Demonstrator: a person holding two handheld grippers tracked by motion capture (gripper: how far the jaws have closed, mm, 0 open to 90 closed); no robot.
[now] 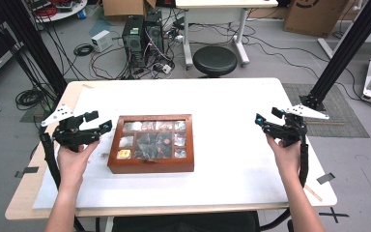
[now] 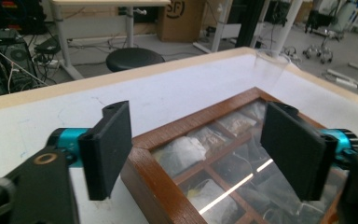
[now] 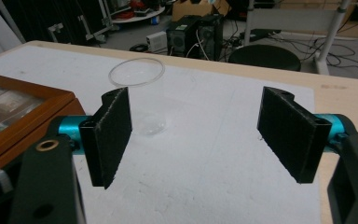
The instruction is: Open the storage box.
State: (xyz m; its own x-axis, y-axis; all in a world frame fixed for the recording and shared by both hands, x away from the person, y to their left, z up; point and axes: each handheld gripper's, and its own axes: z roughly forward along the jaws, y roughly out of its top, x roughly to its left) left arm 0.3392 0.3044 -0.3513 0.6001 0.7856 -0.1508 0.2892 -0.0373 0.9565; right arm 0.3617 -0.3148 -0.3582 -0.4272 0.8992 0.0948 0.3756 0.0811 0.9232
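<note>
A brown wooden box with a glass lid lies left of the table's middle, with packets in several compartments under the glass. My left gripper hovers just left of the box, open, with nothing between its jaws. In the left gripper view the open left gripper frames the box's near corner. My right gripper is held near the right side of the table, open and holding nothing. In the right gripper view a clear plastic cup stands on the table beyond the open right gripper, with the box's edge at the left.
The white table top is bare between the box and my right hand. Behind the table stand a black stool, computer towers with loose cables, and black frame posts at both sides.
</note>
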